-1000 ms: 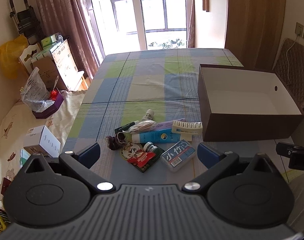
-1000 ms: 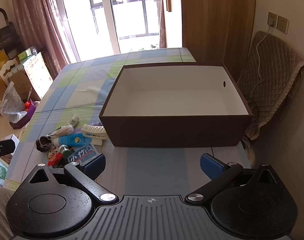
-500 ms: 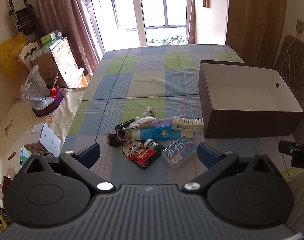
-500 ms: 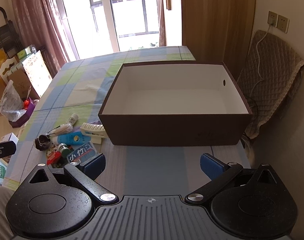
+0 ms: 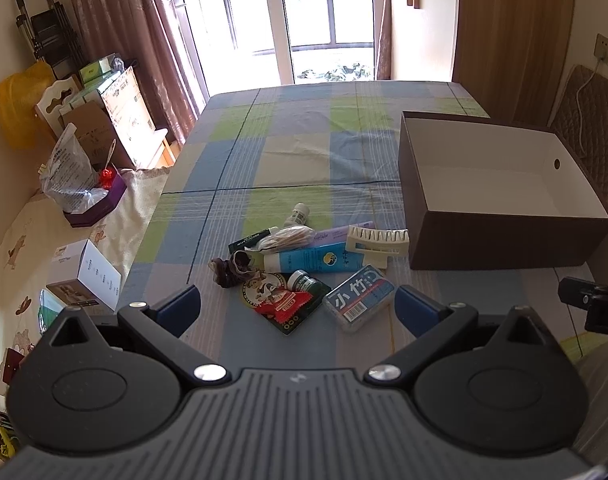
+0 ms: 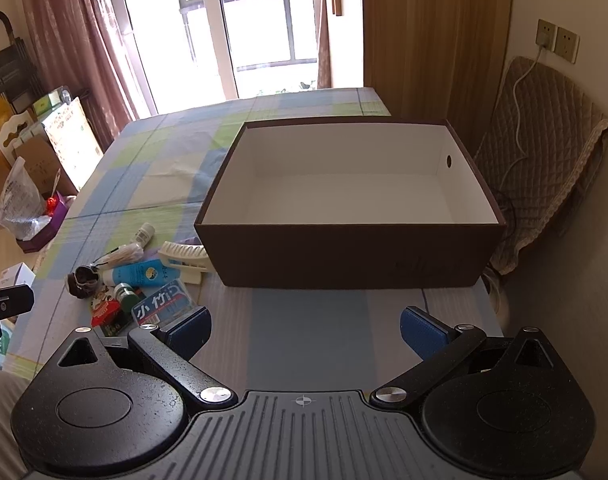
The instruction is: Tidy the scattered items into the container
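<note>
A brown box (image 5: pixel 500 240) (image 6: pixel 344 256) with a white, bare inside stands on the table's right side. Left of it lies a heap of small items: a blue clear case (image 5: pixel 359 298) (image 6: pixel 163 304), a blue tube (image 5: pixel 308 259) (image 6: pixel 137 274), a cream comb (image 5: pixel 378 240) (image 6: pixel 183 256), a green-capped jar (image 5: pixel 301 281), a red-and-green packet (image 5: pixel 281 302), a dark scrunchie (image 5: pixel 231 268) and a small white bottle (image 5: pixel 297 214) (image 6: pixel 143 234). My left gripper (image 5: pixel 297 310) hovers open just short of the heap. My right gripper (image 6: pixel 306 330) hovers open before the box's near wall.
The checked tablecloth (image 5: pixel 304 140) runs back toward a bright balcony door. Cardboard boxes and a bag (image 5: pixel 69 176) crowd the floor on the left. A quilted chair (image 6: pixel 544 168) stands to the right of the box. The other gripper's tip (image 5: pixel 592 306) shows at the right edge.
The left wrist view has crept slightly forward, so the heap and box sit a bit lower in frame. The right gripper has barely shifted. Both stay open.
</note>
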`<state>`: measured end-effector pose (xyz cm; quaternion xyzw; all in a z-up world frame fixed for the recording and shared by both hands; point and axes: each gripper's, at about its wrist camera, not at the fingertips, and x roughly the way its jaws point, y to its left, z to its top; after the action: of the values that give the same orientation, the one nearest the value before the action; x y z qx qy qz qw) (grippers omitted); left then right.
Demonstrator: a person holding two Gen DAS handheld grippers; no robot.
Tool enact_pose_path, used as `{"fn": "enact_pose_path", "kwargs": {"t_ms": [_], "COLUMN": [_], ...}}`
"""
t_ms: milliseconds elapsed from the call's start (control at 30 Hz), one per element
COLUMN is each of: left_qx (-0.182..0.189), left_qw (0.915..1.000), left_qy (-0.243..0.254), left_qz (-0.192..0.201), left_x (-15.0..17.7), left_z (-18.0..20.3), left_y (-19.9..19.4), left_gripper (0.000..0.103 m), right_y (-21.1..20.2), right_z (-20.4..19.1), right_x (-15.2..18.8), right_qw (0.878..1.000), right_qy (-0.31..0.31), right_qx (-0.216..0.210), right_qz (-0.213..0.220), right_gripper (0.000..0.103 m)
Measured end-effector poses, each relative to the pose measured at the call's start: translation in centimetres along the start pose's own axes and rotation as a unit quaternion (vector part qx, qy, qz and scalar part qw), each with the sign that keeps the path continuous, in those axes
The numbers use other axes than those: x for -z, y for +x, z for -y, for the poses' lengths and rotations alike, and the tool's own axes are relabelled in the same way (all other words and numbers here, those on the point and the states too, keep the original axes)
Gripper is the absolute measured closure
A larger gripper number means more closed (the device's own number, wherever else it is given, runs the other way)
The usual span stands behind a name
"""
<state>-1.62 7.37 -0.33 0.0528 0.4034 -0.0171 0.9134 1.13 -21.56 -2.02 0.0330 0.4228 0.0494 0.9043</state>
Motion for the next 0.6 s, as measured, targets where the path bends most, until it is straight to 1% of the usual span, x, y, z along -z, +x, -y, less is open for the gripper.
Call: {"fn": "enact_pose_path", "kwargs": {"t_ms": [167, 300, 367, 400, 467, 600], "left_qx": [-0.007, -0.009, -0.014, -0.017, -0.019, -0.025], "left_qw": [1.0, 0.9999, 0.9998, 0.9998, 0.9997, 0.9995], "left_qy": [0.003, 0.004, 0.003, 0.002, 0.002, 0.0], "left_qz": [-0.006, -0.009, -0.011, -0.012, -0.013, -0.018], "left_x": [-0.1, 0.4, 0.5, 0.5, 0.8, 0.7], "left_z": [0.2, -1.9, -1.1, 0.2, -0.1, 1.7], "left_y": [0.4, 0.4, 0.6, 0.8, 0.7, 0.7], "left_gripper": [0.001, 0.001, 0.001, 0.001, 0.001, 0.001], "right_y": [0.3, 0.4, 0.5, 0.6, 0.7, 0.9], "right_z": [0.1, -0.1, -0.2, -0.2, -0.3, -0.5], "right_x": [-0.1, 0.3, 0.5, 0.6, 0.7, 1.1], "right_qw": [1.0, 1.0, 1.0, 1.0, 1.0, 1.0], "right_qy": [0.0, -0.001, -0.001, -0.001, -0.001, -0.001], "right_qx": [0.0, 0.001, 0.002, 0.003, 0.004, 0.005], "right_qz": [-0.001, -0.002, -0.002, -0.002, -0.002, -0.003], "right_gripper": [0.0, 0.0, 0.0, 0.0, 0.0, 0.0]}}
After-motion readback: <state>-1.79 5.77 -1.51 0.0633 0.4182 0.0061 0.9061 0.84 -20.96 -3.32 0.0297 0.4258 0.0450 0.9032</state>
